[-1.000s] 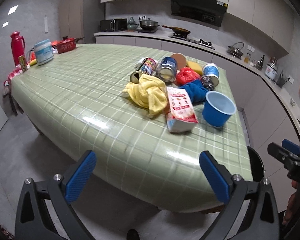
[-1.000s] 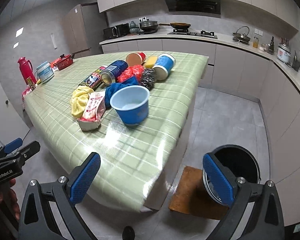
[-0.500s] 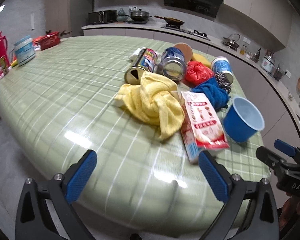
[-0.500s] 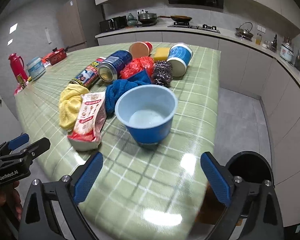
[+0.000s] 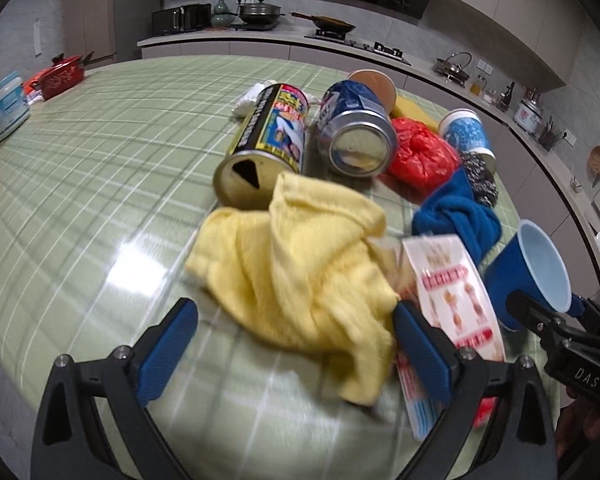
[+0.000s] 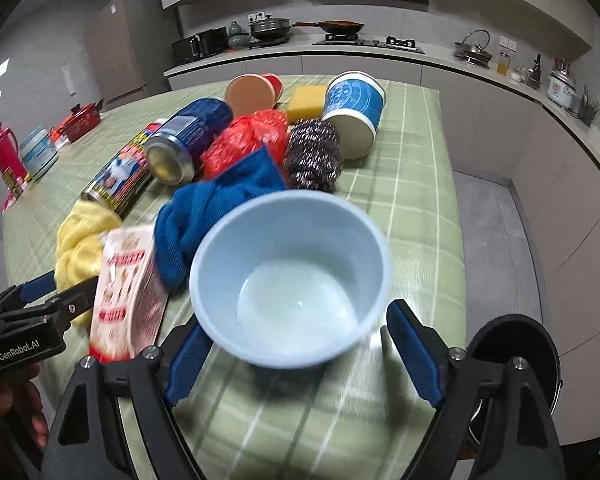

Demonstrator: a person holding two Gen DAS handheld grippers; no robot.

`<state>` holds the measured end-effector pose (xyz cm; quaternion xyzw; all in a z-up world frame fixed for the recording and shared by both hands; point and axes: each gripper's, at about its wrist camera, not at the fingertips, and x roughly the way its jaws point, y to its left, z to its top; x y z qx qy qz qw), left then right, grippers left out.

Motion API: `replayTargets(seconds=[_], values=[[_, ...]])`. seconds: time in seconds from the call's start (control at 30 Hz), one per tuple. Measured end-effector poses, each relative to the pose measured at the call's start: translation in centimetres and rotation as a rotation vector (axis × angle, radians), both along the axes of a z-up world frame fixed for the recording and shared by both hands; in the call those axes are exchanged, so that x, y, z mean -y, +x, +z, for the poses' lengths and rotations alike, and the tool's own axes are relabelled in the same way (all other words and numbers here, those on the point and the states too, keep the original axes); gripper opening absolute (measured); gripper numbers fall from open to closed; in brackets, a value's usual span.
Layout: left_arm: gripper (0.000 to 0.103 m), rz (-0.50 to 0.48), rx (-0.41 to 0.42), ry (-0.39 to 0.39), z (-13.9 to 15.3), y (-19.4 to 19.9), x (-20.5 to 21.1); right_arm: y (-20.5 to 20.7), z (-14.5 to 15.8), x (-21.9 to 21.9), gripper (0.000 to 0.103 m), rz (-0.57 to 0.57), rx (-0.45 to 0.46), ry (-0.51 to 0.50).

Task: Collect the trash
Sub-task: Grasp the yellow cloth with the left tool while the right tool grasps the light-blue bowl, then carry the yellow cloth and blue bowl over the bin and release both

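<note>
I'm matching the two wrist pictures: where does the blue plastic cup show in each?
Left wrist: blue plastic cup at far right, beside the snack packet.
Right wrist: cup at centre, between the right gripper's fingers.
Shared landmark: blue cloth.

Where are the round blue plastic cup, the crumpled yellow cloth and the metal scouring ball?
Blue plastic cup (image 6: 296, 300): right wrist view, inside bottom.
Yellow cloth (image 5: 300, 264): left wrist view, middle folds.
Scouring ball (image 6: 314, 154): right wrist view, centre.

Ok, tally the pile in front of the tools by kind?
Cans lying down: 2
Cloths: 2, yellow, blue
Paper cups or tubs: 3
Snack packet: 1
Red plastic bag: 1
Steel scourer: 1
Yellow sponge: 1
Total: 11
</note>
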<state>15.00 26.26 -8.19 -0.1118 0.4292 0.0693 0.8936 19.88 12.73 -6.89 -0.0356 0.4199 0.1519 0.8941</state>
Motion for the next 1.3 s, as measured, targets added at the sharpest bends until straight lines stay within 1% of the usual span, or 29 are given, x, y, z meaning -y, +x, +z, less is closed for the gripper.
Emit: replayTargets(seconds=[0.1, 0.17, 0.2, 0.23, 0.27, 0.3, 0.33, 0.43, 0.7, 0.83, 1.03, 1.17, 1.3], values=[[0.097, -0.008, -0.001, -0.009, -0.1, 0.6, -0.7, 1.1, 0.0, -0.2, 0.086, -0.011, 0.004, 0.003], [0.092, -0.012, 0.003, -0.015, -0.1, 0.6, -1.2, 1.5, 0.0, -0.3, 0.086, -0.017, 0.005, 0.004], [0.090, -0.017, 0.005, -0.016, 0.0, 0.6, -1.3, 1.6, 0.0, -0.3, 0.083, -0.016, 0.006, 0.007], [0.082, -0.027, 0.009, -0.014, 0.1, 0.3, -1.4, 1.5, -0.1, -0.4, 0.079, -0.015, 0.005, 0.009], [0.069, -0.041, 0.017, -0.021, 0.2, 0.0, -1.5, 1.5, -0.1, -0.4, 0.079, -0.017, 0.007, 0.009], [0.063, -0.050, 0.022, -0.026, 0.3, -0.2, -1.6, 1.4, -0.1, -0.4, 0.079, -0.017, 0.010, 0.013], [0.052, -0.058, 0.025, -0.029, 0.4, -0.3, -1.6, 1.4, -0.1, -0.4, 0.079, -0.017, 0.012, 0.016], [0.046, -0.070, 0.038, -0.040, 0.6, -1.0, -1.8, 1.2, 0.0, -0.4, 0.079, -0.019, 0.015, 0.020], [0.044, -0.062, 0.085, -0.041, 2.6, -2.6, -2.7, 0.0, 1.6, -0.1, 0.079, -0.022, 0.053, 0.025], [0.044, -0.070, 0.104, -0.035, 3.7, -3.4, -2.3, -0.6, 2.6, 0.5, 0.079, -0.029, 0.067, 0.030], [0.044, -0.109, 0.143, -0.029, 5.6, -2.9, 0.2, -2.0, 4.4, 2.8, 0.079, -0.067, 0.099, 0.026], [0.044, -0.165, 0.162, -0.036, 6.6, -2.2, 3.0, -3.1, 5.4, 5.6, 0.079, -0.115, 0.118, 0.022], [0.044, -0.222, 0.169, -0.039, 6.8, -1.9, 6.2, -4.2, 6.2, 9.0, 0.079, -0.162, 0.130, 0.018]])
